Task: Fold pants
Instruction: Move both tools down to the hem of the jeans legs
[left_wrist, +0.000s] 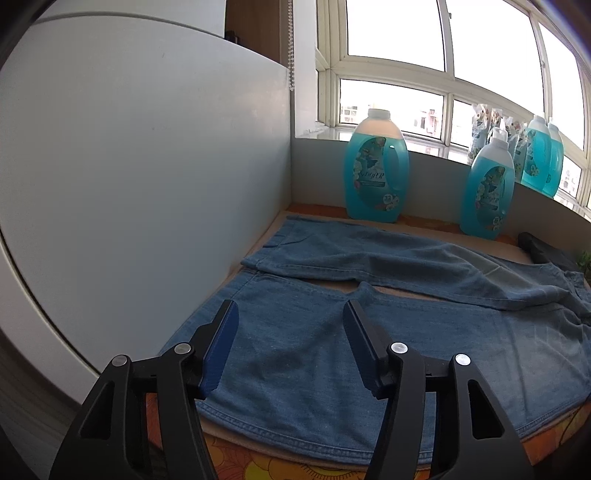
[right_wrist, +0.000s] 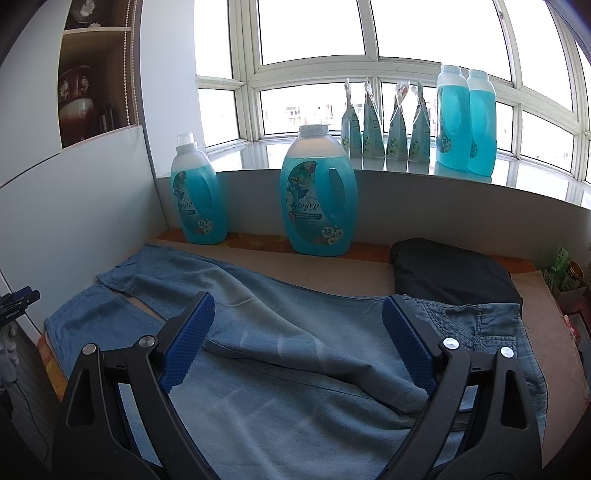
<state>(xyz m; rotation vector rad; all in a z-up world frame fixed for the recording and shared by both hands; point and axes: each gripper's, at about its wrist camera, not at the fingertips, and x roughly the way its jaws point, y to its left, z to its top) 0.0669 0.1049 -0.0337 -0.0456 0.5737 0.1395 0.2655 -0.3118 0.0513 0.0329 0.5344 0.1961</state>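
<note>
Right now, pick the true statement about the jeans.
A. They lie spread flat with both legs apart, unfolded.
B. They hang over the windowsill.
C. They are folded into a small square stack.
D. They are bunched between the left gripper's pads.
A: the blue jeans lie spread on the surface with a gap between the two legs, and both the left gripper and the right gripper hover open above the denim, gripping nothing.

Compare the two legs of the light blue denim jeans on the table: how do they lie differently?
The far leg of the light blue denim jeans lies wrinkled and slanted, its upper part lapping over the near leg; the near leg lies flat and smooth. The far leg looks narrower and paler in patches; the near leg looks broader. A strip of table shows between them near the hems. Both point towards the white wall panel.
</note>
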